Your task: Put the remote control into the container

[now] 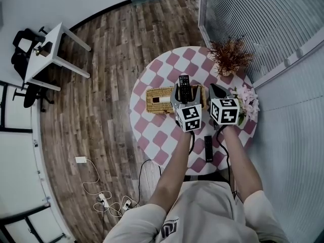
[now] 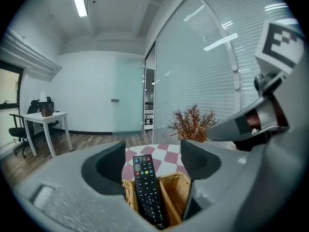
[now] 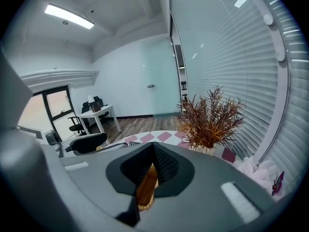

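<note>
The remote control [image 2: 148,192] stands tilted between my left gripper's [image 2: 153,153] jaws. They are spread wide, and I see a gap between the remote and each pad. Its lower end sits inside the wicker basket [image 2: 177,195], just below the tips. It is slim and black, with coloured buttons at its top end. My right gripper [image 3: 153,151] is fully closed and empty, with the basket's rim just beyond its tips.

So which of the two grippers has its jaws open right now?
The left gripper: its jaws stand apart either side of the remote control, which leans in the wicker basket. The right gripper has its jaws closed together.
</note>
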Motion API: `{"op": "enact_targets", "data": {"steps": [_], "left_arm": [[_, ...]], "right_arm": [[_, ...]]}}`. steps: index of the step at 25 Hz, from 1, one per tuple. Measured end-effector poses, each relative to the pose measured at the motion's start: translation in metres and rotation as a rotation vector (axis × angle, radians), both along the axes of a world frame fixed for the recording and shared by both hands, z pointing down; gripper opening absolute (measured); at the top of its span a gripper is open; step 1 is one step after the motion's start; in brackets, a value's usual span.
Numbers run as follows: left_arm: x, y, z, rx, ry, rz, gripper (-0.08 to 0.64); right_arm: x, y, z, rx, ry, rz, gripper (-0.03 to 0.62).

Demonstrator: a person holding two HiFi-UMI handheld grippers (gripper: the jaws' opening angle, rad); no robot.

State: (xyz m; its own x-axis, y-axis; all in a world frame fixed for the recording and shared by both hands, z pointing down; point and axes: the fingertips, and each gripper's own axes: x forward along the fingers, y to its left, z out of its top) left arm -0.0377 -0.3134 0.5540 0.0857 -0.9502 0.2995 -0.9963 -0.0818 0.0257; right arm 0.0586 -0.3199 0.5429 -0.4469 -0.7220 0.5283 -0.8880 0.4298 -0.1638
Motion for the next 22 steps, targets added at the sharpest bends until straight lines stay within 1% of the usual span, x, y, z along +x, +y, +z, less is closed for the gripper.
{"op": "enact_targets", "data": {"steps": [1,3,4,5,9,12,15,19,22], "left_arm": [[-0.002,0.002,-0.005,0.01,-0.002,0.0,0.355],[-0.008,0.006,-0.017,0.038,-0.012,-0.007,0.262],[-0.011,0.009,-0.023,0.051,-0.016,-0.009,0.24],[-0.013,0.011,-0.028,0.062,-0.019,-0.01,0.233],[-0.023,0.025,-0.042,0.079,-0.028,-0.016,0.161],[-0.028,0.038,-0.052,0.101,-0.035,-0.004,0.118],[-0.032,0.056,-0.059,0.109,-0.031,0.004,0.076],[-0.039,0.078,-0.077,0.146,-0.027,0.0,0.012],[-0.039,0.092,-0.08,0.141,-0.035,0.01,0.008]], "right_arm": [[0.0,0.001,-0.001,0.005,-0.003,0.002,0.002],[0.0,0.004,-0.006,0.022,-0.01,0.005,0.002],[0.0,0.006,-0.009,0.032,-0.012,0.005,0.002],[0.0,0.009,-0.011,0.041,-0.009,0.004,0.003],[-0.002,0.023,-0.014,0.059,0.003,-0.005,0.002],[-0.004,0.036,-0.018,0.071,-0.002,0.004,0.002],[-0.004,0.05,-0.023,0.088,-0.006,0.004,0.002],[-0.002,0.069,-0.032,0.117,-0.007,0.018,0.002],[-0.007,0.08,-0.028,0.115,0.008,0.012,0.002]]}}
